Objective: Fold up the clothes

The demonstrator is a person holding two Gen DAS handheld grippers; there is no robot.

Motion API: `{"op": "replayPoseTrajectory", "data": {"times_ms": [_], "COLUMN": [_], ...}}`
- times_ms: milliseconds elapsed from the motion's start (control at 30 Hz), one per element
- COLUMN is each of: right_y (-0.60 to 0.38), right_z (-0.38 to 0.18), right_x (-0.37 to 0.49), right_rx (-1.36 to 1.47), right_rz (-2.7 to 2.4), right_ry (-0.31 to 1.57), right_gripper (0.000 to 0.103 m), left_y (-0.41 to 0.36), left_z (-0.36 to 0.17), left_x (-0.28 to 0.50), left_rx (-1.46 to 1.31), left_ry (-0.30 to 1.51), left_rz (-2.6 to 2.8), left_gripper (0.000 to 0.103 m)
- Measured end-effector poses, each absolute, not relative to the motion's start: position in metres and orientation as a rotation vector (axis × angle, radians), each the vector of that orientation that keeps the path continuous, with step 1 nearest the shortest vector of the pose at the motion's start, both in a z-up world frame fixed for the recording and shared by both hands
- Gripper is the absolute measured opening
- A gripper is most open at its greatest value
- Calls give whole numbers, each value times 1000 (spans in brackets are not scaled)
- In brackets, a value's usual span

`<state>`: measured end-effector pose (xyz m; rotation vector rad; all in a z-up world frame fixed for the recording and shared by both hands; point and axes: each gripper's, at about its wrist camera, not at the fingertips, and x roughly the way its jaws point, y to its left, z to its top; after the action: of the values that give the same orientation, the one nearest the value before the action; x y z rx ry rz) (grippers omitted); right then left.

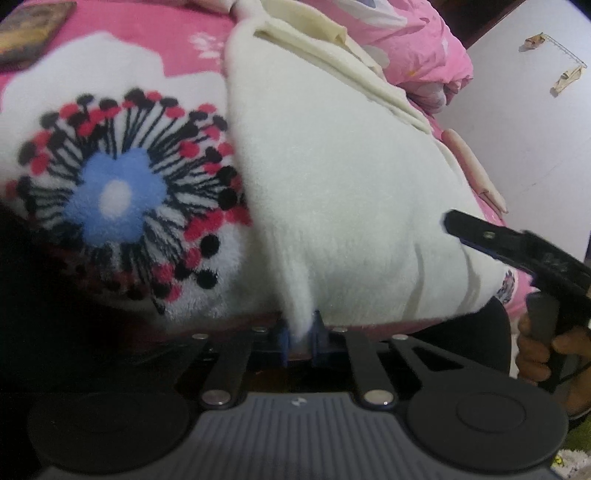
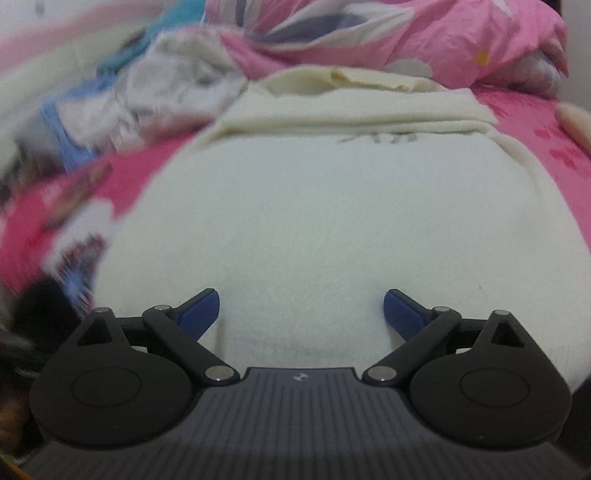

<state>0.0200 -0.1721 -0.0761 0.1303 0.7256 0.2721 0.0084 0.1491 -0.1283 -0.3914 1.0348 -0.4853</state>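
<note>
A white fleece garment [image 1: 332,192] lies spread on a pink bed. My left gripper [image 1: 300,338] is shut on a pinched fold of its near edge, and the cloth rises in a ridge from the blue pads. In the right wrist view the same garment [image 2: 314,221] fills the middle, with its cream folded part [image 2: 351,99] at the far end. My right gripper [image 2: 301,310] stands open low over the near part of the cloth, with nothing pinched between its pads. In the left wrist view a finger [image 1: 480,232] of the right gripper reaches in from the right, held by a hand [image 1: 546,354].
A pink blanket with a big blue, red and black flower print [image 1: 118,192] lies under the garment on the left. A crumpled pink duvet [image 2: 406,33] and a pile of other clothes [image 2: 147,88] lie at the far side. A white wall [image 1: 535,110] borders the bed's right edge.
</note>
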Motion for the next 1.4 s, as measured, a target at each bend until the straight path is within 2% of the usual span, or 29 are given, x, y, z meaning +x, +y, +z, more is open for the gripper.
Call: {"op": "replayPoseTrajectory", "data": {"times_ms": [100, 167, 233, 300, 400, 433, 833, 1133, 1267, 1333, 1400], "right_y": [-194, -208, -220, -230, -243, -248, -259, -186, -167, -160, -152], "right_z": [-73, -74, -77, -82, -89, -92, -153, -199, -212, -214, -212], "right_x": [7, -2, -10, -18, -31, -35, -40, -15, -2, 2, 6], "right_rx": [247, 332, 417, 483, 565, 596, 1233, 1661, 1807, 1851, 1843], "right_rz": [301, 335, 368, 378, 376, 375, 591, 841, 818, 813, 814], "right_ry": [692, 674, 661, 642, 616, 611, 669, 856, 848, 826, 833], "right_gripper": [95, 95, 95, 95, 95, 95, 93, 68, 57, 50, 31], "left_y": [151, 153, 156, 158, 161, 162, 165, 170, 174, 177, 179], "left_z": [-119, -111, -106, -104, -104, -105, -65, -47, -50, -53, -58], "left_x": [2, -3, -7, -7, -6, -5, -11, -8, -9, -10, -11], "left_rx": [-393, -395, -392, -386, -392, -408, -669, -786, -824, -840, -841], "left_ry": [1025, 992, 955, 941, 959, 975, 912, 850, 848, 849, 850], "left_rz": [-473, -452, -419, -393, -367, -365, -378, -435, -449, -456, -465], "left_gripper": [12, 27, 36, 36, 26, 11, 8, 8, 8, 8, 8]}}
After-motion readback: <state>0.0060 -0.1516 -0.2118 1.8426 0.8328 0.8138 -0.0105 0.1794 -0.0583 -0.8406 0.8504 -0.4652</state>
